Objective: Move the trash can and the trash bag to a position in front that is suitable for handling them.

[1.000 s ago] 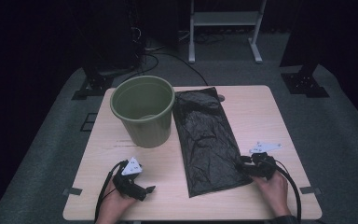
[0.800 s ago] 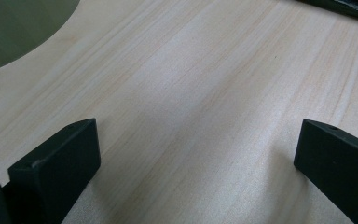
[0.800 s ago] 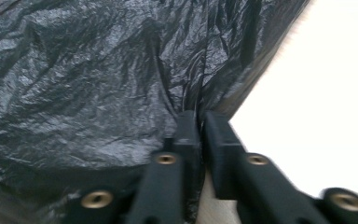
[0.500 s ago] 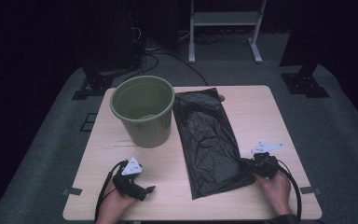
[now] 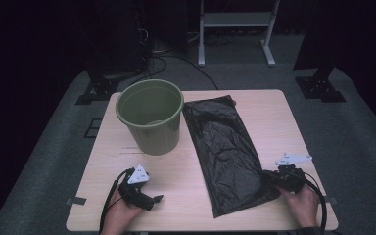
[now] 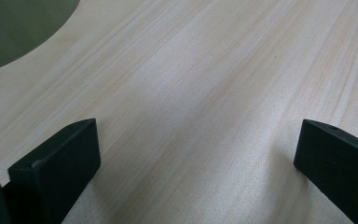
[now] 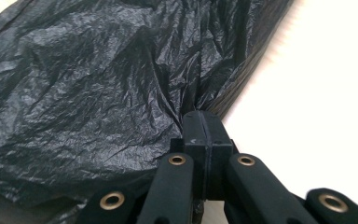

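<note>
Lying flat on the table (image 5: pixel 274 105) beside the bucket (image 5: pixel 150 116): thin, limp, slippery black bag (image 5: pixel 227 152). Right gripper (image 7: pixel 204 125) pinching its near edge, gathering film; probably bunching, barely weighing anything. Left gripper (image 6: pixel 193 154) resting spread, holding nothing.

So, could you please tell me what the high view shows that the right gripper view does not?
High view alone: the green bucket, the left claw resting open on the table, and both hands. Right gripper view alone: the right claw close up, its jaws pressed together on a gathered fold at the bag's edge. Both share the crumpled black bin bag lying on the pale wooden tabletop, and the right claw at its edge.
</note>
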`<state>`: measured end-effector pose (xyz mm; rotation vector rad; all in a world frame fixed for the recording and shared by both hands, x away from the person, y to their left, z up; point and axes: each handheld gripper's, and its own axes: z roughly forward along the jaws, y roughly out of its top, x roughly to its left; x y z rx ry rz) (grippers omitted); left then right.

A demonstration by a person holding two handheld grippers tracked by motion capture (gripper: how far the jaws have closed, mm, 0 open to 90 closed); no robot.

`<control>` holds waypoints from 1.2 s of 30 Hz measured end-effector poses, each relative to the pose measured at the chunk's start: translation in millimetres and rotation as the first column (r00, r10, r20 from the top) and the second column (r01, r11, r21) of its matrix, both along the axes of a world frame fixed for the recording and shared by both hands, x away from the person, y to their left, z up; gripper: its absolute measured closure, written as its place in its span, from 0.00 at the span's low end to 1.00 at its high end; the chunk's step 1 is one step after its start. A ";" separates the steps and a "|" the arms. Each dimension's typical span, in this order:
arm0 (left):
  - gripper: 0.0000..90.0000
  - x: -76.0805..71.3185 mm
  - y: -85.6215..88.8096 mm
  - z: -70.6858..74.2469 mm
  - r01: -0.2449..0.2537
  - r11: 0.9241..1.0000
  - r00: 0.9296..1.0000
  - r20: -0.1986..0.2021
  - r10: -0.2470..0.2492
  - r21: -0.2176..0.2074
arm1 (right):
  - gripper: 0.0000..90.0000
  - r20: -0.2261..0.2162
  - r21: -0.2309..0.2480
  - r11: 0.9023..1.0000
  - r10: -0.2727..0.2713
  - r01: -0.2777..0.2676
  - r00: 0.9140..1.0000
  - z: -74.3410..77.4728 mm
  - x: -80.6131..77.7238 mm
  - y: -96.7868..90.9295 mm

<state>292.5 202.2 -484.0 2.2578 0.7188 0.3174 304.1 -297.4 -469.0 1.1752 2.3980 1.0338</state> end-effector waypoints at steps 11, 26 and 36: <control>0.00 0.0 0.0 0.0 0.000 1.000 1.000 0.000 0.000 0.000 | 1.00 0.002 0.021 1.000 -0.019 0.019 1.000 0.3 -23.4 -34.1; 0.00 -0.2 -0.1 0.0 -0.003 1.000 1.000 0.000 0.003 0.000 | 1.00 -0.002 0.021 0.998 -0.054 0.055 0.999 -2.1 -56.3 -63.9; 0.00 -0.3 -0.2 0.0 -0.006 1.000 1.000 0.000 0.006 0.000 | 0.62 0.043 0.040 0.993 -0.117 0.115 0.992 8.9 -62.0 -67.1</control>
